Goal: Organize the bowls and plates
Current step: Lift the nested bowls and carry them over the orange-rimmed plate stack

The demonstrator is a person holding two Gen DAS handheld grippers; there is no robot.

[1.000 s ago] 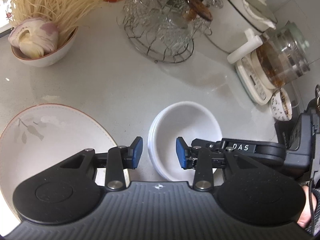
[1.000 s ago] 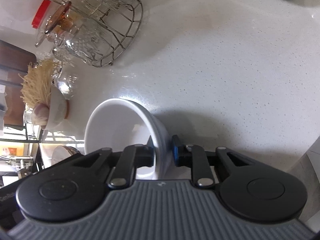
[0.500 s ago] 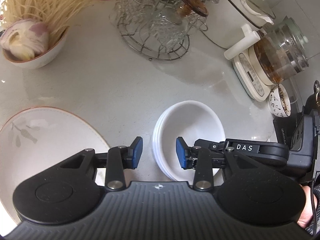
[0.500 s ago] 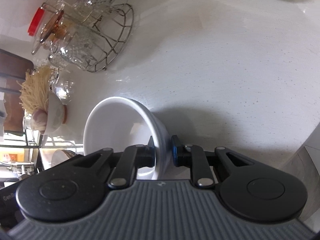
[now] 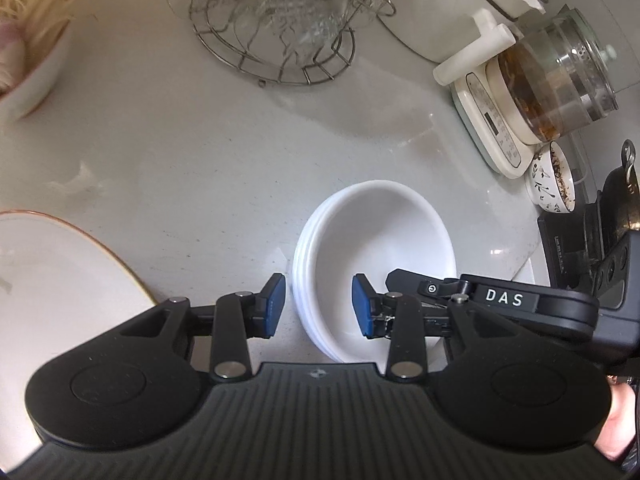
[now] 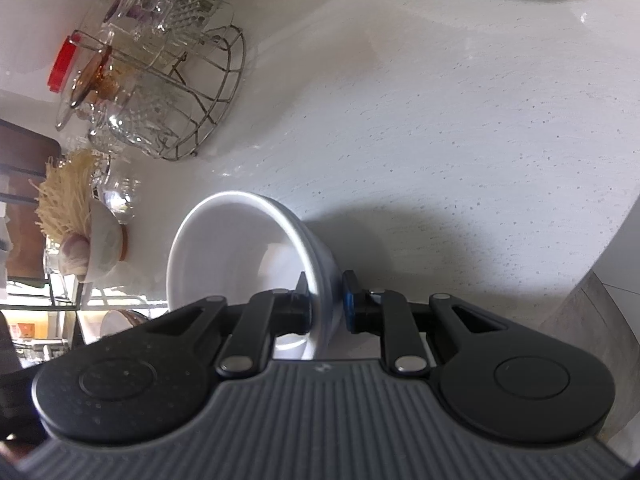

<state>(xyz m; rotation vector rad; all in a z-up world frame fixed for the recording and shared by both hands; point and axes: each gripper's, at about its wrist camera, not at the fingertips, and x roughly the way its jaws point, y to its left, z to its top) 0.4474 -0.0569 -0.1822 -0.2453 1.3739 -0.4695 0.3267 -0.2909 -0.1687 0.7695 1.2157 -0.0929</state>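
Observation:
A stack of white bowls (image 5: 380, 240) sits on the pale counter. My left gripper (image 5: 318, 304) is open and straddles the stack's near-left rim, one blue pad outside and one inside, neither pressing. From the right, the other gripper's black body marked DAS (image 5: 500, 300) reaches onto the far rim. In the right wrist view my right gripper (image 6: 326, 308) is shut on the rim of the white bowl stack (image 6: 240, 260), which looks tilted there. A large white plate with a brown rim (image 5: 60, 272) lies to the left of the bowls.
Behind the bowls stand a wire rack of glassware (image 5: 280, 32), a glass kettle on its base (image 5: 552, 88) and a small patterned bowl (image 5: 554, 184). A bowl of noodles and garlic (image 5: 28, 52) is at far left. The counter's edge (image 6: 592, 264) runs at right.
My left gripper has come lower and nearer the bowls; the rack and the noodle bowl have slid toward the top of its view. The right gripper keeps its grip on the rim.

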